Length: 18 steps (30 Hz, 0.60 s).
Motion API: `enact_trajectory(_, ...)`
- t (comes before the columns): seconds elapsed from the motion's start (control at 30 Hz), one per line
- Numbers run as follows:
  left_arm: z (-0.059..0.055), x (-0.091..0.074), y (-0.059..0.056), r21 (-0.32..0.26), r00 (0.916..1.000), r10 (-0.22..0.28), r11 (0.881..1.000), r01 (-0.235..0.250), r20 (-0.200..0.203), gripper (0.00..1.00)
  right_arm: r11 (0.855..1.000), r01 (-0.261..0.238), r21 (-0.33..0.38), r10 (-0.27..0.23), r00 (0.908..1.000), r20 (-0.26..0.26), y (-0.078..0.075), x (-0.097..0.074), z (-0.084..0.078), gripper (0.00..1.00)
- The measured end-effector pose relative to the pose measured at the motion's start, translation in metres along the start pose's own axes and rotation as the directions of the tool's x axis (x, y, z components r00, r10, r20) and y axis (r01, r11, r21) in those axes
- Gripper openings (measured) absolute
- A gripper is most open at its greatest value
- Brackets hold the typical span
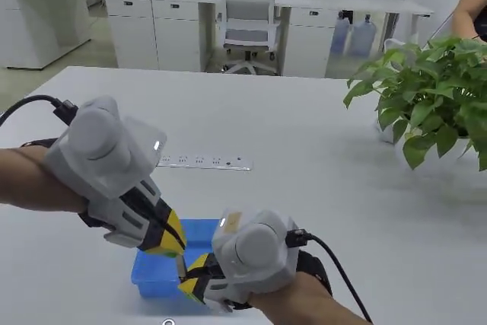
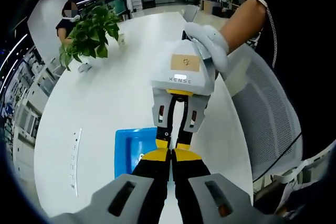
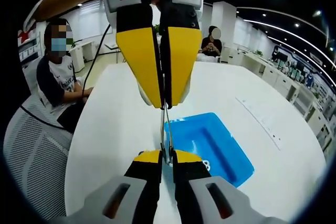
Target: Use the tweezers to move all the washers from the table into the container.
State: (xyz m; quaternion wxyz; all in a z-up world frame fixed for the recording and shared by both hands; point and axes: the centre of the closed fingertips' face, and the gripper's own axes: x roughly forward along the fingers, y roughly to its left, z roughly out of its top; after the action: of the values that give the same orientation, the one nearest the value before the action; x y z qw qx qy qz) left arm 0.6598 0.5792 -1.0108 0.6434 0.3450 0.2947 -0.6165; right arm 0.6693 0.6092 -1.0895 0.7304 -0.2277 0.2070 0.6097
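The left gripper (image 1: 173, 243) is held in from the left and angled down to the right, its yellow-tipped jaws pressed together. The right gripper (image 1: 190, 278) is held low at the near edge and pointed back up at it, so the two are set tip to tip, all but touching. In the right gripper view the tweezers (image 3: 165, 129) are seen running from between the left jaws straight into the right jaws, and both pairs are clamped on them. The left forearm (image 1: 30, 180) is seen reaching in level from the left edge. The right forearm (image 1: 304, 306) is seen coming up from the bottom right.
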Motion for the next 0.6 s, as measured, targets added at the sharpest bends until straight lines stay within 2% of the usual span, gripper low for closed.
enact_trajectory(0.3, 0.005, -0.002, 0.019, 0.018, 0.9998, 0.018, 1.0, -0.018, 0.004, 0.05, 1.0, 0.028, -0.007, -0.027, 0.9995, 0.018, -0.023, -0.002, 0.005, 0.09)
enact_trajectory(0.6, 0.003, 0.004, 0.035, 0.027, 0.9997, 0.024, 0.999, -0.024, 0.004, 0.05, 0.999, 0.04, -0.001, -0.04, 0.9989, 0.026, -0.04, 0.002, 0.001, 0.09)
